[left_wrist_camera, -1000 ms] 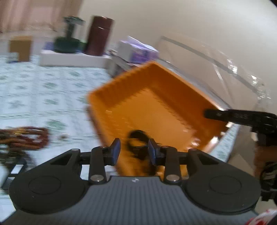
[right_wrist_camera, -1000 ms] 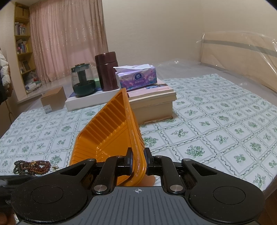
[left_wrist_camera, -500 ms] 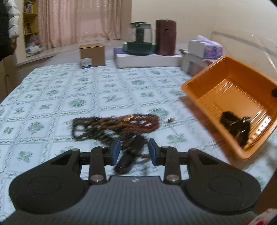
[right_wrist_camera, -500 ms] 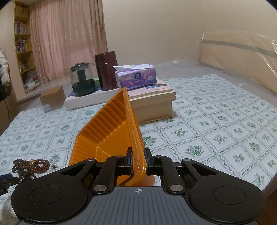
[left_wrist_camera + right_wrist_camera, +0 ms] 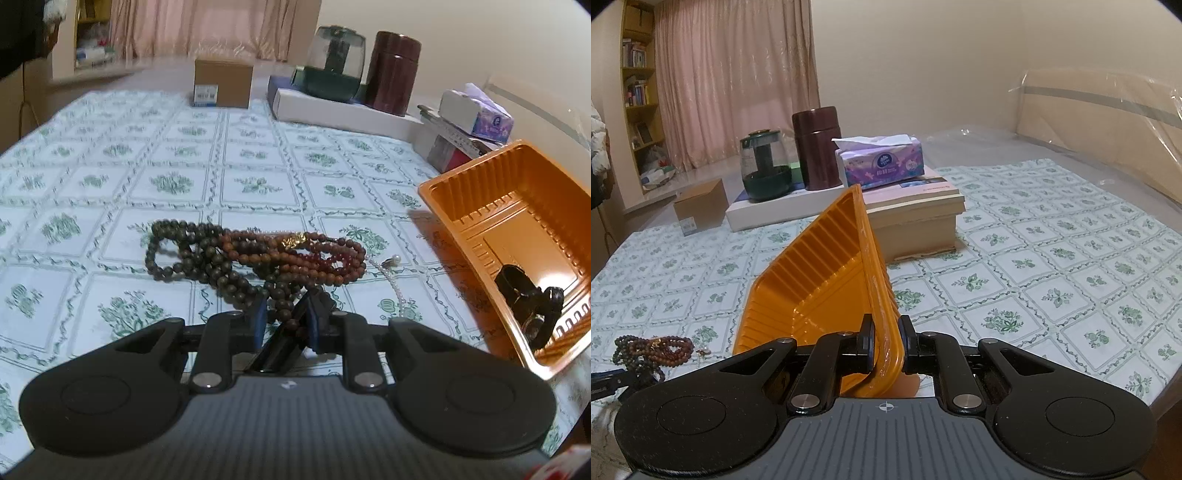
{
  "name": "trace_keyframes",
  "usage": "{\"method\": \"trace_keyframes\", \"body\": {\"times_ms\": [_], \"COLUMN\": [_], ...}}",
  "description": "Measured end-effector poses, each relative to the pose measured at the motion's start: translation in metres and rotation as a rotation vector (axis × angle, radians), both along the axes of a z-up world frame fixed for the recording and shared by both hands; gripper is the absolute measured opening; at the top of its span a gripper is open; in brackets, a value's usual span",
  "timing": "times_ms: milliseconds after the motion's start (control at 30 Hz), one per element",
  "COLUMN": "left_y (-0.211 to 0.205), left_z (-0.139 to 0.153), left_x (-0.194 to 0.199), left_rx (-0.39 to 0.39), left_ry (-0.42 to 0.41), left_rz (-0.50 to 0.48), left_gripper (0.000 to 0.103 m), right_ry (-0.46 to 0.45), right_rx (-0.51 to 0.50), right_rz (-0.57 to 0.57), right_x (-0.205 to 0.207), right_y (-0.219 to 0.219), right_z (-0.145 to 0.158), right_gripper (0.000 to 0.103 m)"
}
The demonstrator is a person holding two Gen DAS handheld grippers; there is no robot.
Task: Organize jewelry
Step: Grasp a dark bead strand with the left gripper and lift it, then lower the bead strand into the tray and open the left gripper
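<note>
Bead strands [image 5: 255, 254] lengthwise left-right

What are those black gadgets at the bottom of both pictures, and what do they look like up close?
They are two matching hand-held grippers. The left gripper and the right gripper are matte black, each with a ribbed grey-black body bearing a small white mark, two round disc-shaped shoulders, and two linkage arms pinned by silver screws. The left one's jaws carry blue pads. No cables or sleeves show.
</note>
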State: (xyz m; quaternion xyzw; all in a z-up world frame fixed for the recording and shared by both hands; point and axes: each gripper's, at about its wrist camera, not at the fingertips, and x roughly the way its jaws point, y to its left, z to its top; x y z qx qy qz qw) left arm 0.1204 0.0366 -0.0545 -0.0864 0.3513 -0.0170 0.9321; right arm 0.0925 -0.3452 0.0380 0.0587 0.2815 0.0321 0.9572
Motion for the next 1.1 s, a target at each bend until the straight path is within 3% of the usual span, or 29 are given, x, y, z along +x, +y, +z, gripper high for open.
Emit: {"method": "trace_keyframes", "body": {"times_ms": [133, 500, 800, 1100], "left_y": [0.003, -0.008, -0.051, -0.122], "left_z": [0.001, 0.027, 0.059, 0.069], "left_x": [0.003, -0.002, 0.003, 0.006], "left_rx": [-0.044, -0.061, -0.094, -0.160], "left_ry": [-0.002, -0.079, -0.145, -0.161], "left_rz": [0.004, -0.025, -0.152, -0.334], "left_gripper": [0.006, 0.006, 0.006, 0.006], "right_ry": [-0.001, -0.001, -0.003, -0.003], "right_rx": [-0.002, -0.001, -0.002, 0.000], "right_rz": [0.002, 0.001, 0.003, 0.003], "right_x": [0.000, 0.000, 0.000, 0.000], "right_y": [0.000, 0.000, 0.001, 0.002], "right_z": [-0.001, 0.000, 0.000, 0.001], "right_gripper": [0.012, 0.012, 0.013, 0.013]}}
